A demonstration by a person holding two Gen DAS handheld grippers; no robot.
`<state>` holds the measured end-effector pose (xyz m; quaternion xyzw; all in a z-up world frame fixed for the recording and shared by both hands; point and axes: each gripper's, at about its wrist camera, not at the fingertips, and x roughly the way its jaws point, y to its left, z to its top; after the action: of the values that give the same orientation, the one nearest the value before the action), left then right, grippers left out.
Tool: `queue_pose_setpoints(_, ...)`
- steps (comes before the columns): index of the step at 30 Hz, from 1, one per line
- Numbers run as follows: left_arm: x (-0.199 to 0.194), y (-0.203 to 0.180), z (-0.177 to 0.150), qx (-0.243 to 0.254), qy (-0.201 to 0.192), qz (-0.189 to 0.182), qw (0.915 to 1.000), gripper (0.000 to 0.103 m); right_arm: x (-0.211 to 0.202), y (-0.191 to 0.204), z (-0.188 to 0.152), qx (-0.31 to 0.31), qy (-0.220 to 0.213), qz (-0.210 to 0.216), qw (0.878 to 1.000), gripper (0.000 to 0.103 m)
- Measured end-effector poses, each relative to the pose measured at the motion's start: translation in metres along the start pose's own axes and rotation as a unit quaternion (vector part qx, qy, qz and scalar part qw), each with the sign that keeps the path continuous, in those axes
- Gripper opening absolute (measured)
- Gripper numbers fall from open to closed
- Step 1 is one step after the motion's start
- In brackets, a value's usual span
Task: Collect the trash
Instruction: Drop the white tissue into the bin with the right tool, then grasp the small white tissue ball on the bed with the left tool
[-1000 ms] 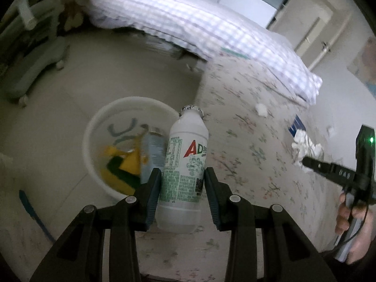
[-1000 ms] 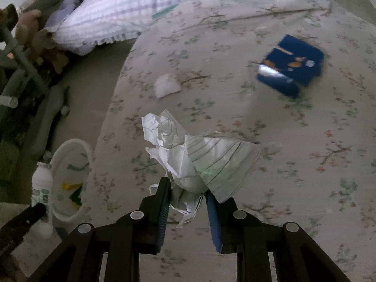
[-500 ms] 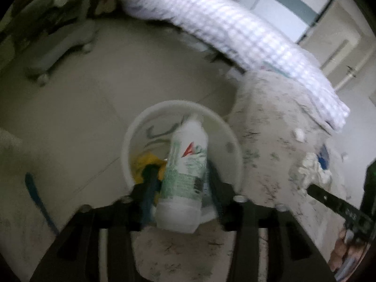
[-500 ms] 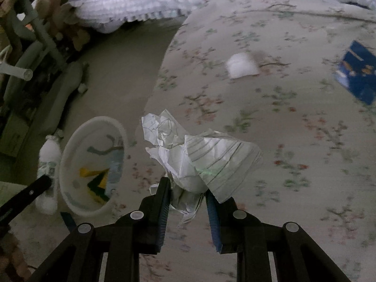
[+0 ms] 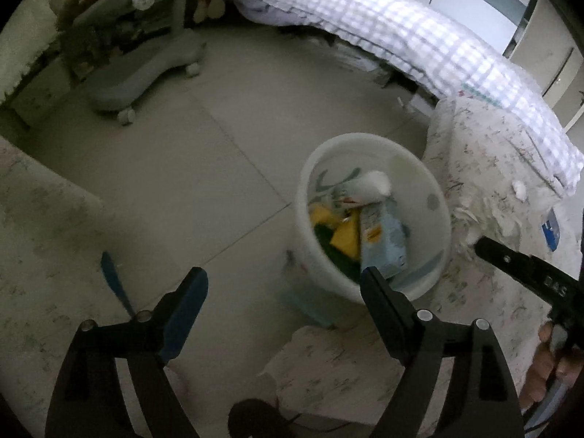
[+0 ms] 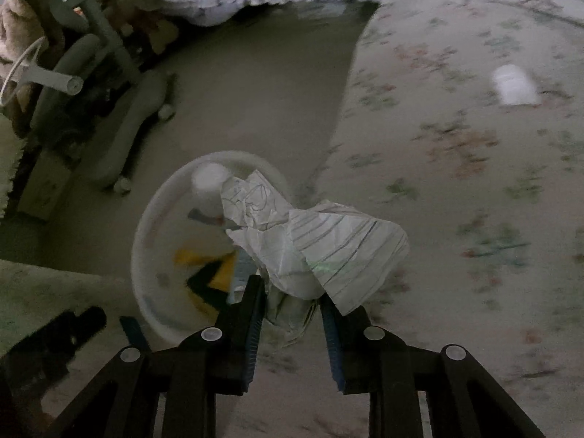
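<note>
A white round bin (image 5: 434,255) stands on the floor beside the bed; it also shows in the right wrist view (image 6: 146,241). Inside lie the white milk bottle (image 5: 365,188), a light blue carton (image 5: 387,241) and yellow and green wrappers (image 5: 343,237). My left gripper (image 5: 284,284) is open and empty, just near of the bin. My right gripper (image 6: 290,314) is shut on a crumpled lined paper (image 6: 321,248), held over the bed edge next to the bin. The right gripper's finger (image 5: 525,273) shows at the right of the left wrist view.
A flowered bedspread (image 6: 474,182) carries a small white wad (image 6: 514,85) and a blue packet (image 5: 551,231). A checked pillow (image 5: 419,47) lies at the back. A grey wheeled chair base (image 5: 138,73) stands on the floor at left. A blue strip (image 5: 113,281) lies near my left finger.
My left gripper opened and let the milk bottle drop into the bin. My right gripper carried the crumpled paper left toward the bin.
</note>
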<state>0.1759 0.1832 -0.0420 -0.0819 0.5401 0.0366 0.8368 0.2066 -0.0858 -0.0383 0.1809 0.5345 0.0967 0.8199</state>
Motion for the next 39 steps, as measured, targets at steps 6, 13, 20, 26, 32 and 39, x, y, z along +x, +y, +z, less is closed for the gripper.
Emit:
queue_pose_setpoints(6, 0.003, 0.019, -0.005, 0.0, 0.008, 0.023, 0.9997, 0.088, 0.03, 0.029, -0.009, -0.017, 0.01, 0.005, 1.0, 0.029)
queue_pose_setpoints(13, 0.005, 0.036, -0.009, -0.007, 0.011, 0.036, 0.9993, 0.09, 0.042, 0.046, -0.008, -0.037, 0.003, 0.007, 0.999, 0.032)
queue_pose_setpoints(20, -0.005, 0.041, -0.006, -0.016, -0.006, 0.025, 0.9995, 0.097, 0.036, 0.052, -0.013, -0.044, -0.026, 0.016, 0.999, 0.072)
queue_pose_setpoints(26, -0.016, 0.028, -0.006, -0.013, -0.014, 0.008, 0.9998, 0.098, 0.009, 0.047, -0.02, -0.066, -0.04, -0.001, 0.997, 0.072)
queue_pose_setpoints(32, -0.027, 0.001, -0.002, 0.001, -0.022, -0.014, 0.9997, 0.099, -0.029, 0.017, -0.016, -0.062, -0.054, -0.036, 0.996, 0.072)
queue_pose_setpoints(39, -0.031, -0.043, 0.005, 0.034, -0.025, -0.028, 0.9987, 0.099, -0.079, -0.039, -0.005, -0.05, -0.079, -0.08, 0.992, 0.073)
